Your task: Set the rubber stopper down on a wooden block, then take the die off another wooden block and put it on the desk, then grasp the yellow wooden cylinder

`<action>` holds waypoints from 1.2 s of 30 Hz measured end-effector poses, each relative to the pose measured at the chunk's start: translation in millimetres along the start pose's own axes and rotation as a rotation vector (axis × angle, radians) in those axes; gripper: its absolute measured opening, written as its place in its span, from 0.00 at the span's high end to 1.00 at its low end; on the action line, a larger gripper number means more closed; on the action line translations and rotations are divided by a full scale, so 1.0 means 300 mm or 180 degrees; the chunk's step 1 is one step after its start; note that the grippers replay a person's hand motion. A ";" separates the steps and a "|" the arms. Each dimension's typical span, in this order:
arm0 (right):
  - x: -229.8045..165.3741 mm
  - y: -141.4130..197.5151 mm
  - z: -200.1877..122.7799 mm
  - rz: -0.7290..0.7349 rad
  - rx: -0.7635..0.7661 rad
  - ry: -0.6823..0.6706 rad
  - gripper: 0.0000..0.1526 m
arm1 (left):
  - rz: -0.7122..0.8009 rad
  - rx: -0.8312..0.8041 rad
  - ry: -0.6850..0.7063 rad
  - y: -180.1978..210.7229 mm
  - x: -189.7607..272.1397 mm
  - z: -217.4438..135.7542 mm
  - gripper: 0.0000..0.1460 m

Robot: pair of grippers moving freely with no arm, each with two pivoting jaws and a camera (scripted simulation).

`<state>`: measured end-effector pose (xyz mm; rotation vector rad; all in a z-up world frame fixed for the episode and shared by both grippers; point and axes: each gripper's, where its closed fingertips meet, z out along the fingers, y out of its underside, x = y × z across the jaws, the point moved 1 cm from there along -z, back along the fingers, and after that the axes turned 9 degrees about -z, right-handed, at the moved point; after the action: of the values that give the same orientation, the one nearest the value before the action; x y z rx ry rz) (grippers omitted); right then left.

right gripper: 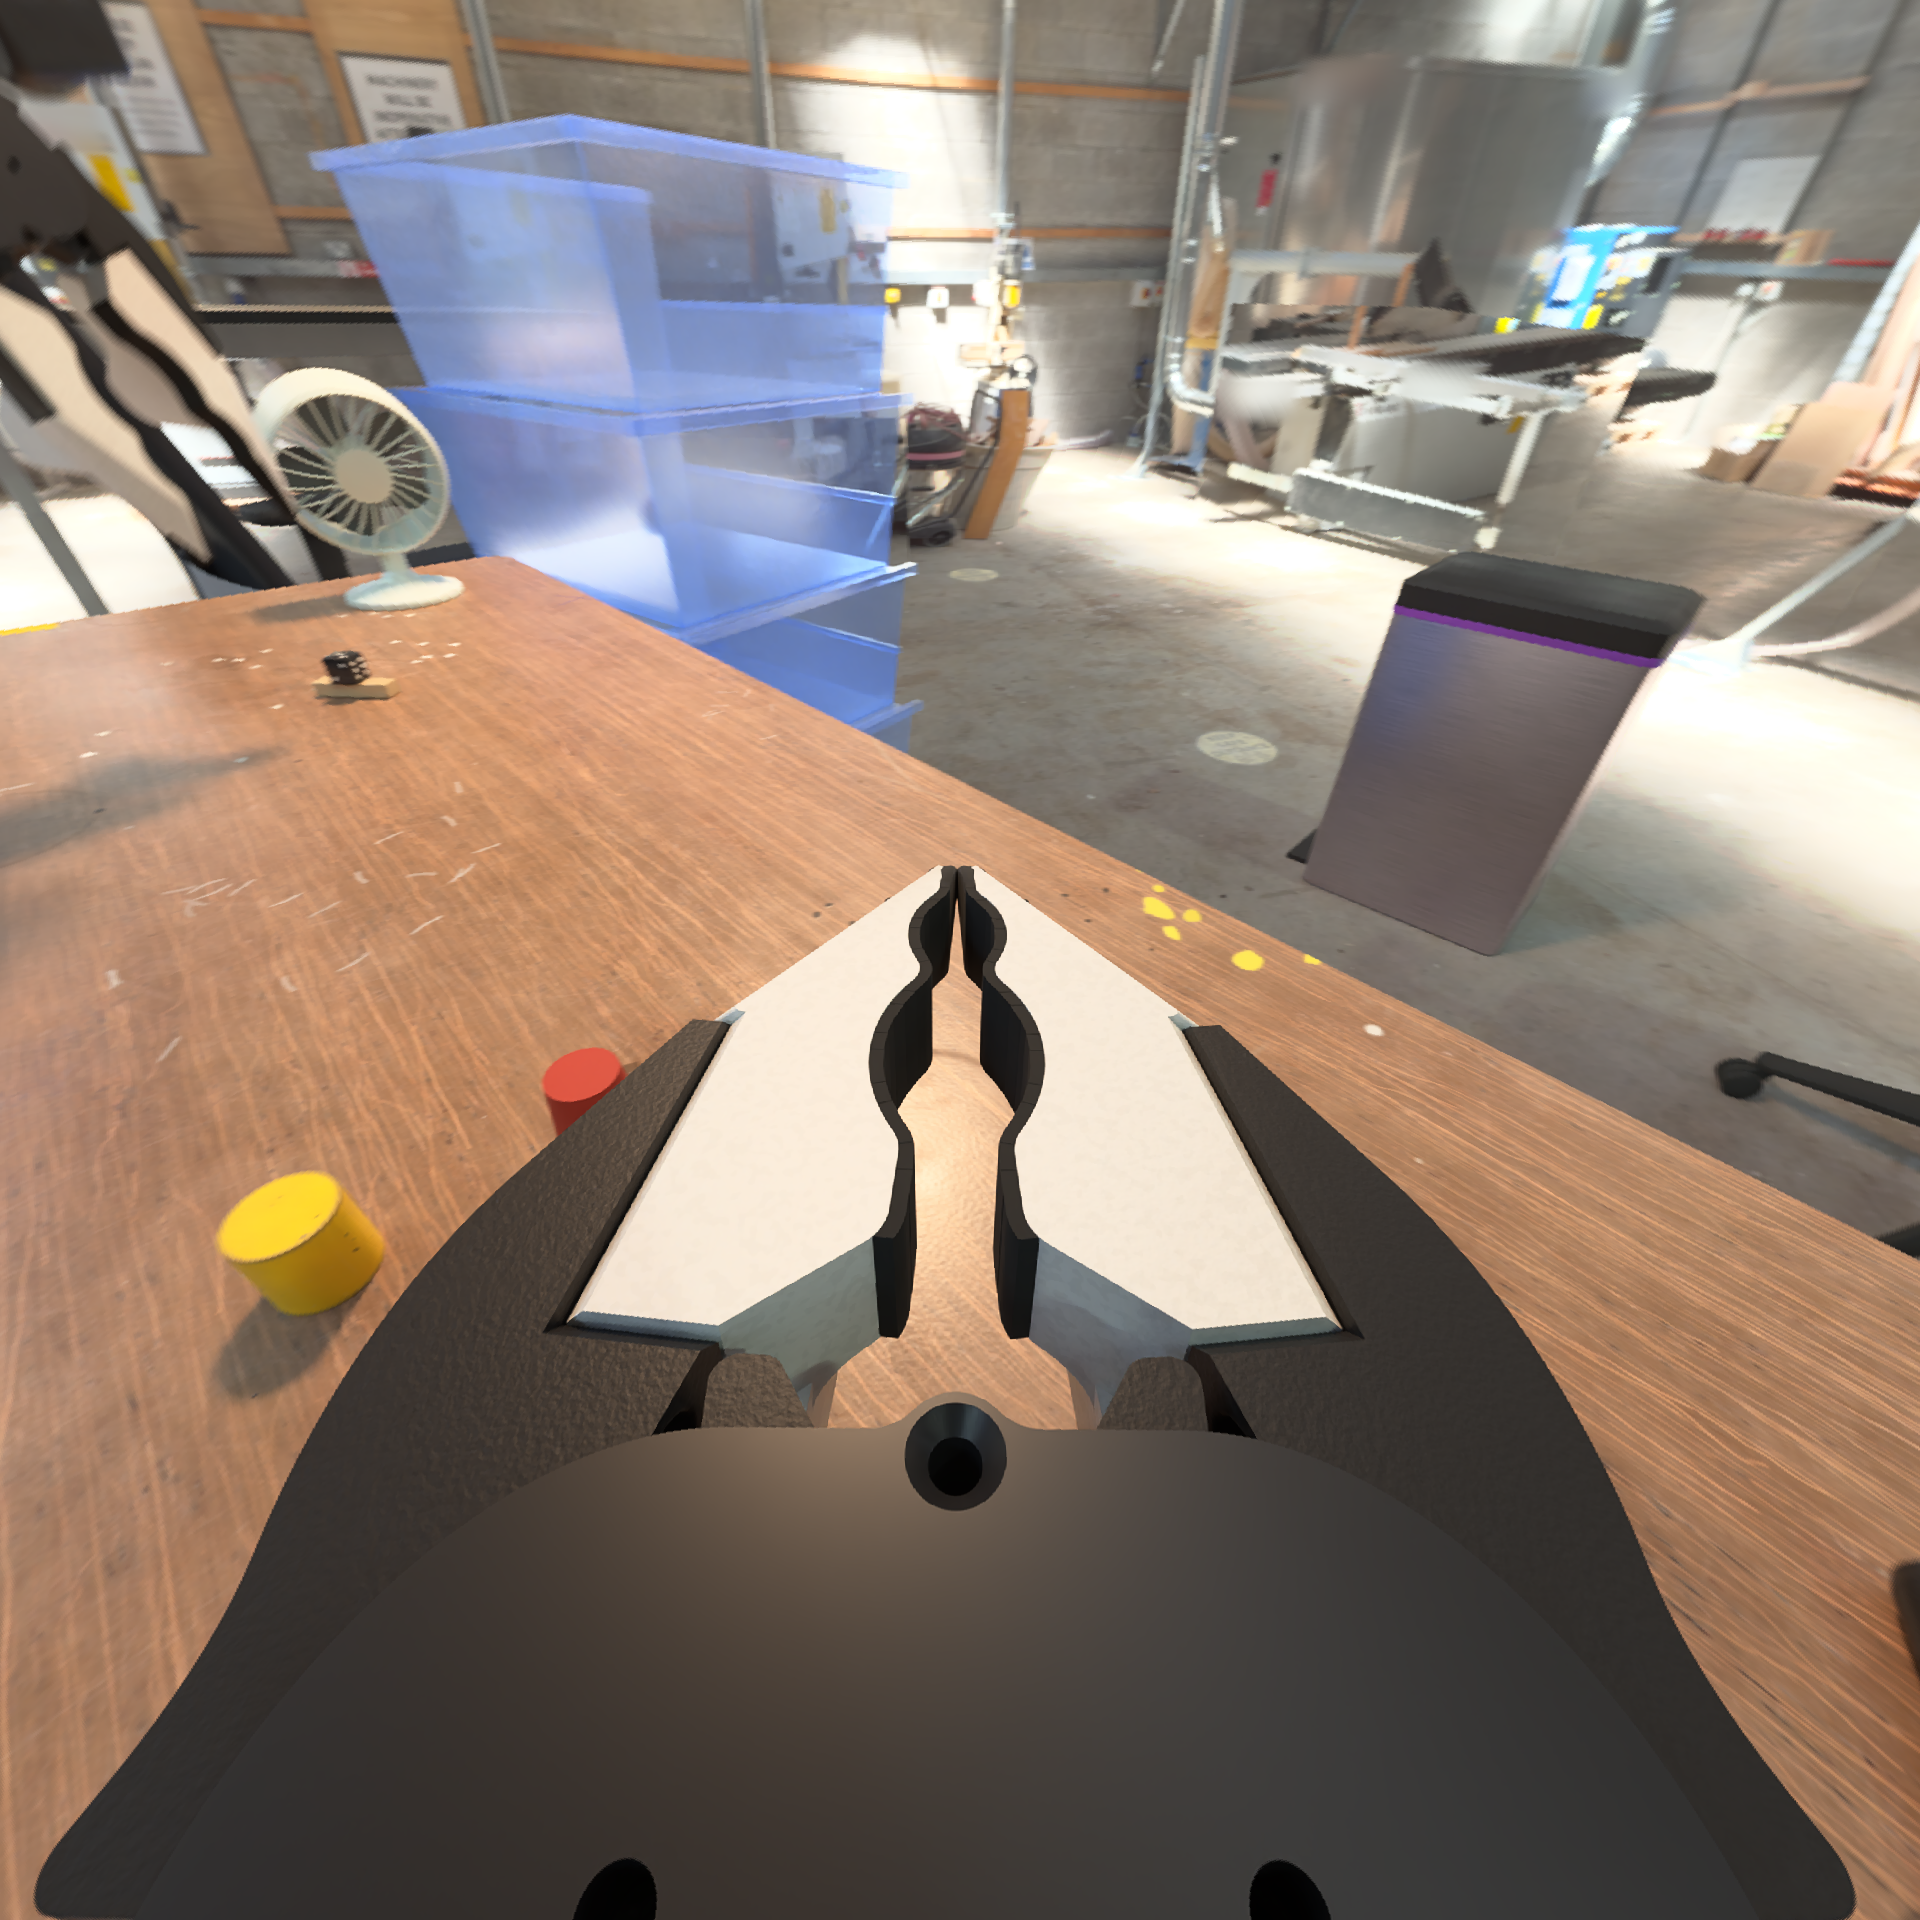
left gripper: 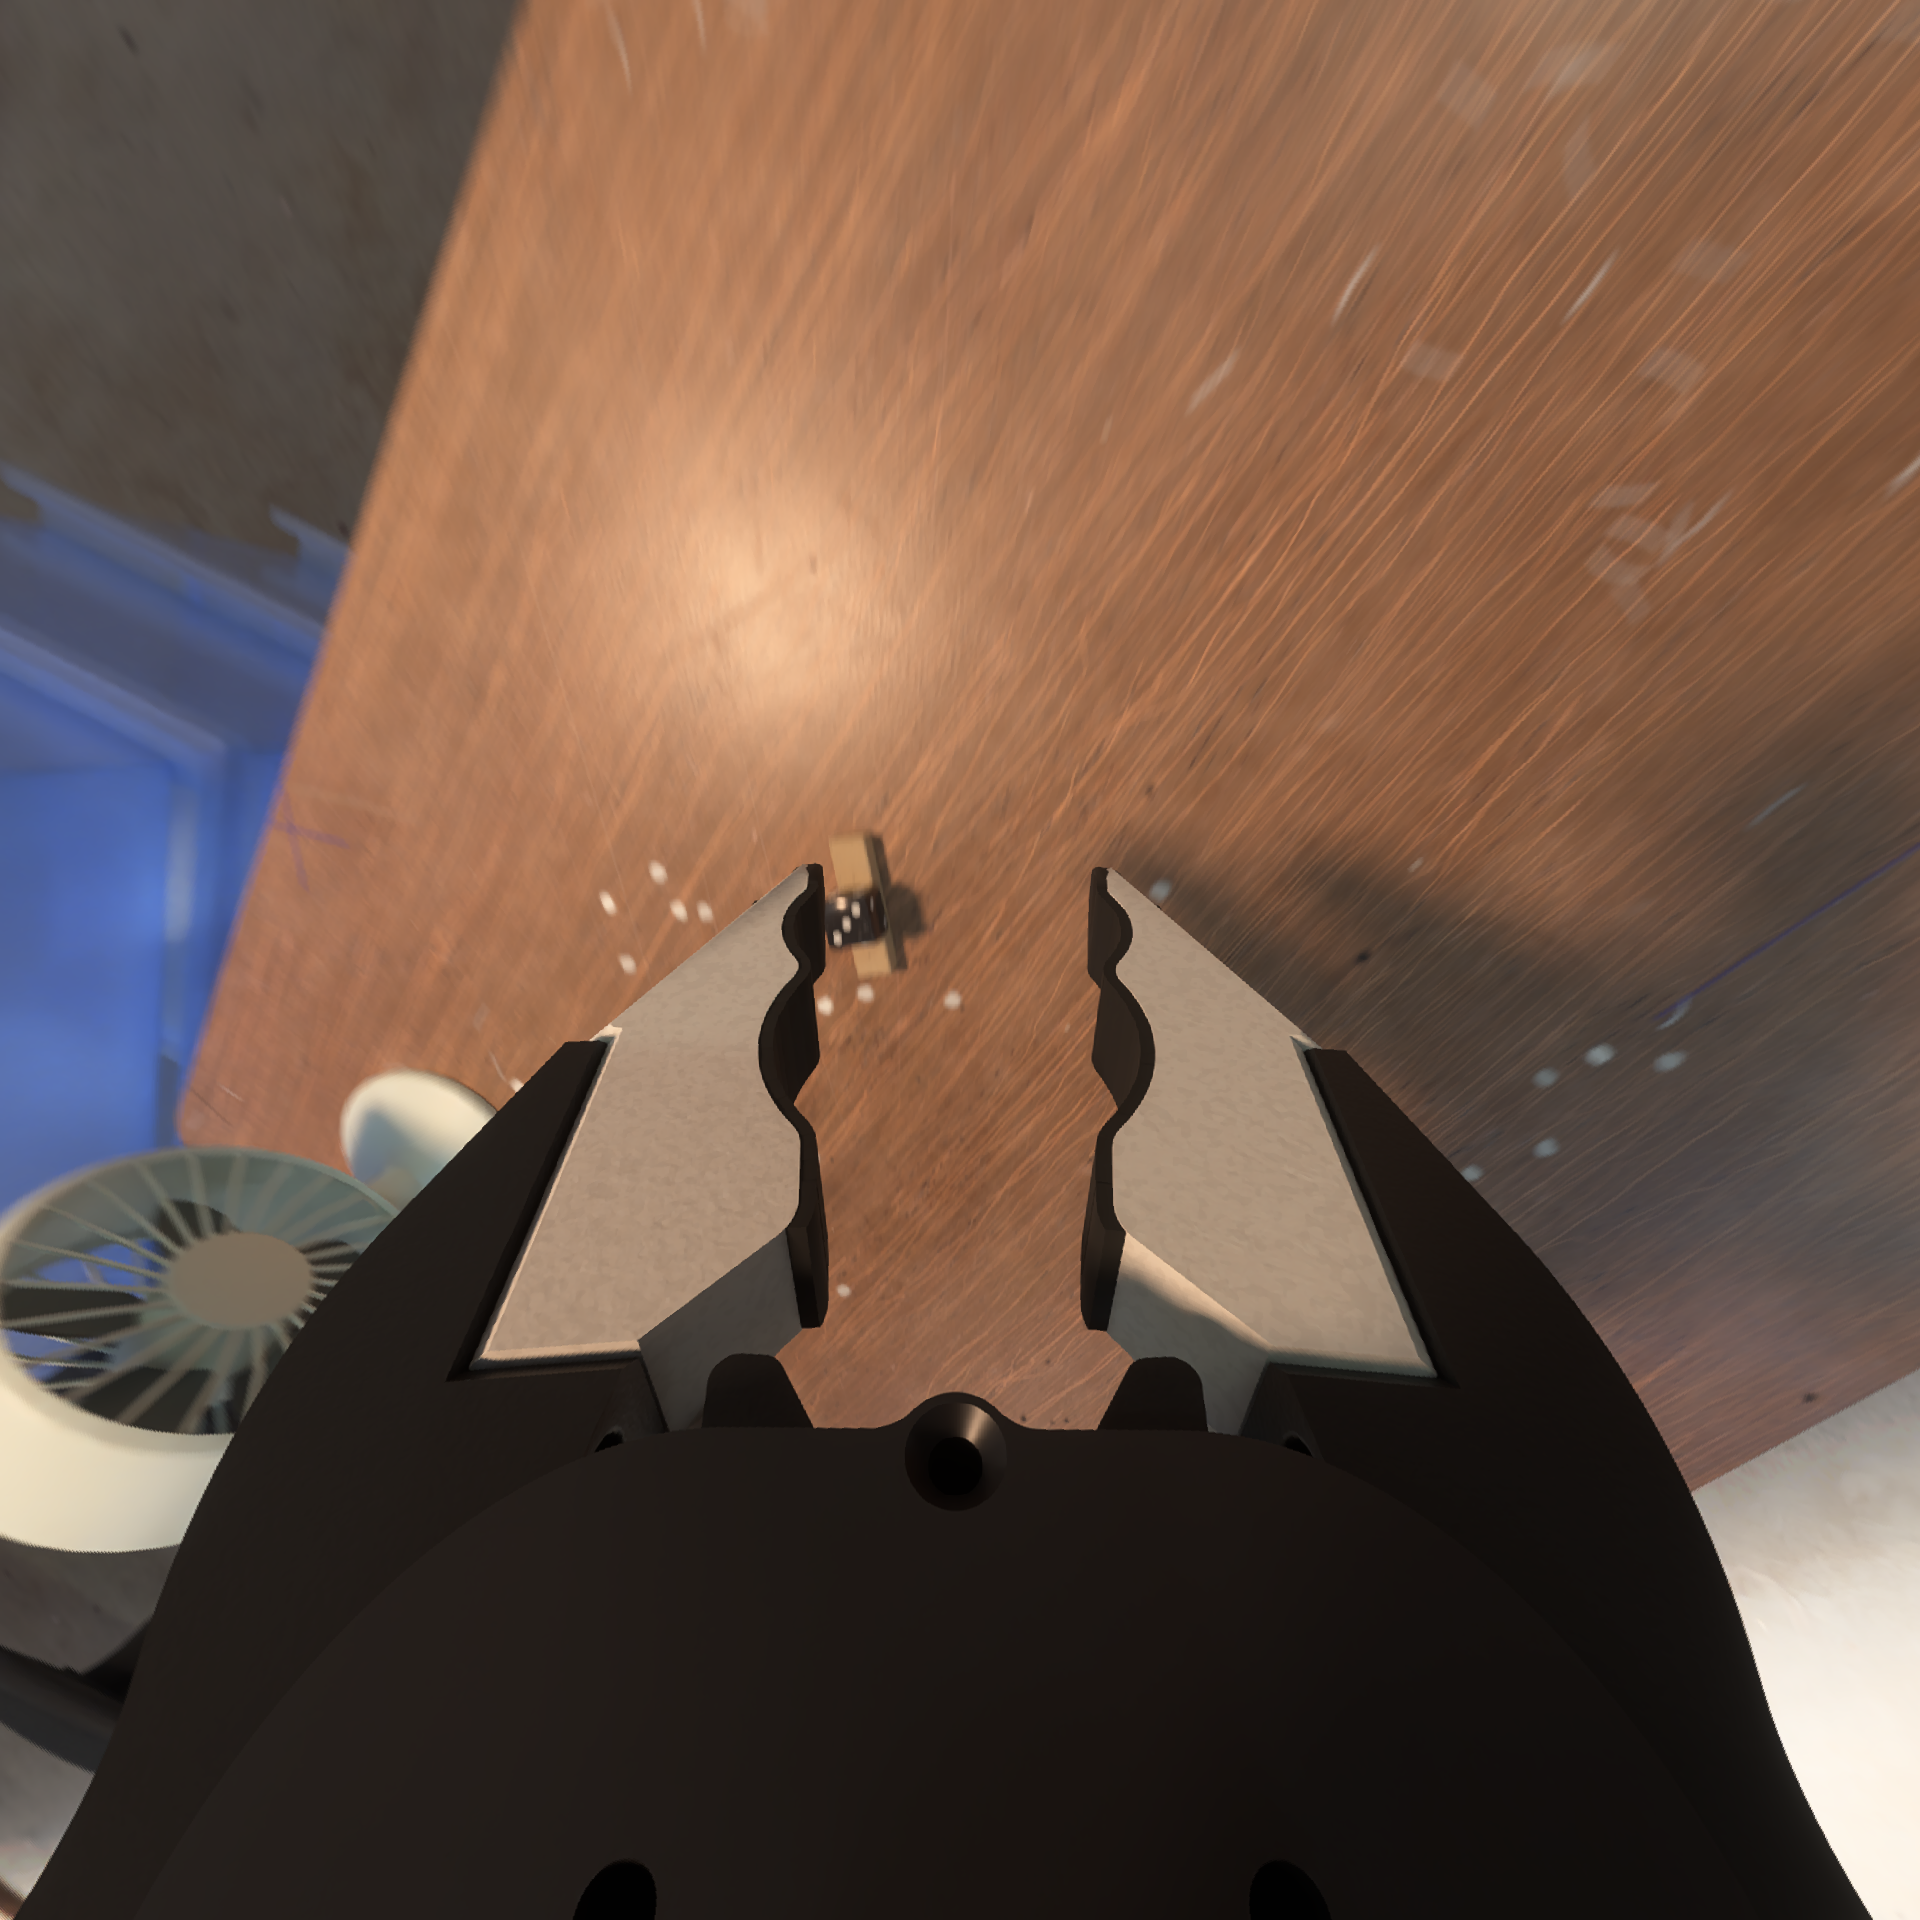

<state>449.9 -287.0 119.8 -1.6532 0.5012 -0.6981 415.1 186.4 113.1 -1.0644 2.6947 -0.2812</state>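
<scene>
left gripper [left gripper: 951, 883]: jaws apart, empty, high above tabletop [left gripper: 1143, 520] | right gripper [right gripper: 956, 873]: jaws closed, empty, low over tabletop | die [right gripper: 344, 666]: on wooden block [right gripper: 356, 686], near fan [right gripper: 358, 473] | yellow wooden cylinder [right gripper: 301, 1242]: on tabletop, left of right gripper | red cylinder [right gripper: 580, 1084]: just beside right gripper

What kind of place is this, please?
Probably a woodworking workshop: a large machine stands on the concrete floor, timber leans against the walls, and a scratched wooden desk fills the foreground.
</scene>
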 end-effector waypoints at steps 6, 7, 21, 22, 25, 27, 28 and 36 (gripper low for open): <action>0.109 -0.003 -0.036 -0.0075 -0.0028 0.0765 1.00 | -0.0277 -0.0318 0.0120 0.169 -0.056 0.142 0.72; 0.126 -0.007 -0.045 -0.0073 -0.0003 0.0871 1.00 | -0.0295 -0.0355 0.0131 0.180 -0.062 0.156 0.74; 0.134 0.018 -0.038 -0.0075 -0.0072 0.0905 1.00 | -0.0590 -0.0486 0.0283 0.176 -0.146 0.257 0.83; 0.133 0.018 -0.037 -0.0072 -0.0075 0.0893 1.00 | -0.0615 -0.0510 0.0297 0.179 -0.147 0.262 0.84; 0.129 0.022 -0.034 -0.0062 -0.0088 0.0854 1.00 | -0.0729 -0.0473 0.0434 0.174 -0.141 0.272 0.89; 0.125 0.023 -0.031 -0.0062 -0.0090 0.0823 1.00 | -0.0840 -0.0419 0.0471 0.169 -0.142 0.272 0.89; 0.123 0.022 -0.030 -0.0065 -0.0086 0.0812 1.00 | -0.0886 -0.0410 0.0494 0.168 -0.140 0.272 0.89; 0.126 0.010 -0.033 -0.0054 -0.0029 0.0819 1.00 | -0.0426 0.0684 0.0081 -0.179 -0.060 -0.039 0.89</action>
<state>470.7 -320.0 124.4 -1.5856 0.6748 -0.9285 459.2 161.2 140.6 -1.1824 2.5469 -0.5967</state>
